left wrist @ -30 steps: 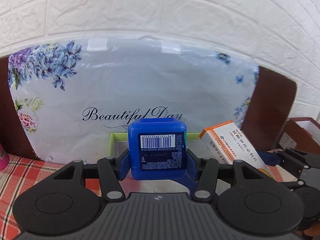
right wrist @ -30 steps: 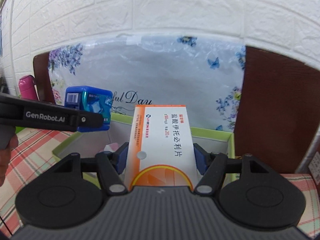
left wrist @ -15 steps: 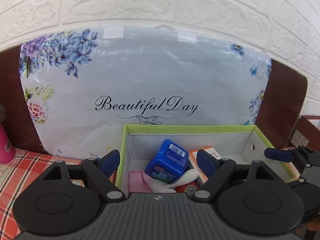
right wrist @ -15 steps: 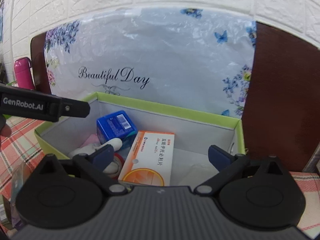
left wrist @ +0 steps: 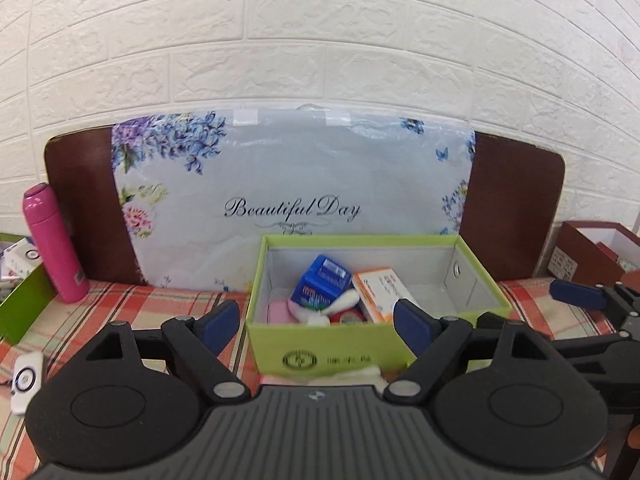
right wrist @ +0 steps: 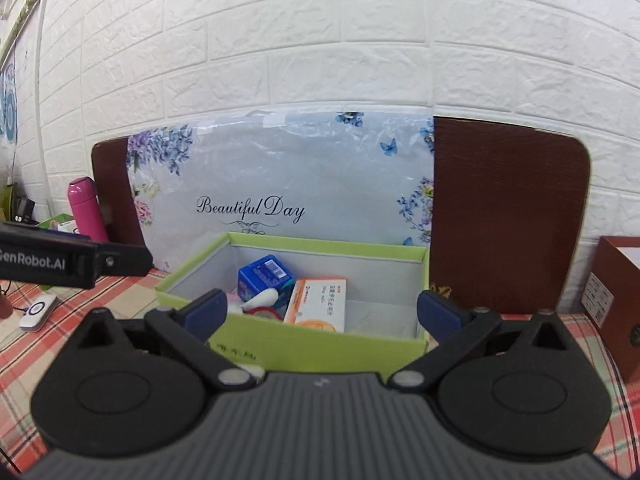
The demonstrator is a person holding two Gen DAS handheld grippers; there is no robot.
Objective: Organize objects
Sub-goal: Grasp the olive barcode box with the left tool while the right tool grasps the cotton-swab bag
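Note:
A green box stands on the checked tablecloth. Inside it lie a blue box, an orange-and-white medicine box, a white item and a pink item. My left gripper is open and empty, just in front of the green box. My right gripper is open and empty, also in front of it, to the right of the left one.
A flowered "Beautiful Day" bag leans on a dark brown board behind the box. A pink bottle stands at the left, a small white device lies near it. A brown box stands at the right.
Both grippers opened, dropping the blue box and the medicine box into the green box. Both have since pulled back from it.

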